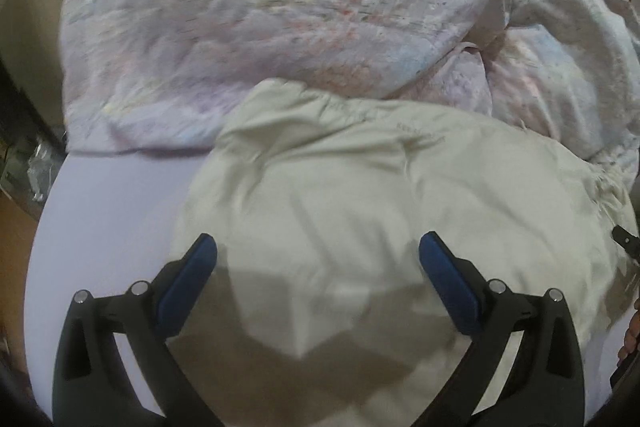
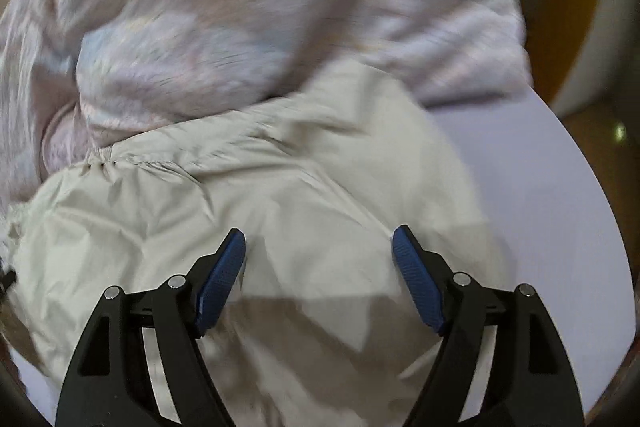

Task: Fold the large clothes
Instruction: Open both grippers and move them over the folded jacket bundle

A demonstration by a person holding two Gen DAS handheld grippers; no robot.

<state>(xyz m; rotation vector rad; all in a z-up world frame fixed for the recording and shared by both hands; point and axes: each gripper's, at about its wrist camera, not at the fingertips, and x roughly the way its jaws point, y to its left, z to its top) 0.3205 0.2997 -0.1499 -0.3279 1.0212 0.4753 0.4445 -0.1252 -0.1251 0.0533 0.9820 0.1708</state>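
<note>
A cream garment (image 1: 360, 195) with an elastic gathered hem lies crumpled on a pale lilac bed sheet (image 1: 112, 203). My left gripper (image 1: 318, 247) is open and empty, hovering just above the garment's near part. In the right wrist view the same cream garment (image 2: 260, 199) fills the middle. My right gripper (image 2: 318, 241) is open and empty above it, its blue pads on either side of a crease. The sheet (image 2: 540, 179) shows bare to the right.
A pastel patterned quilt (image 1: 280, 7) is bunched behind the garment and overlaps its far edge; it also shows in the right wrist view (image 2: 240, 7). A wooden floor (image 2: 576, 27) lies past the bed's right edge. Clutter sits at the left edge (image 1: 36, 167).
</note>
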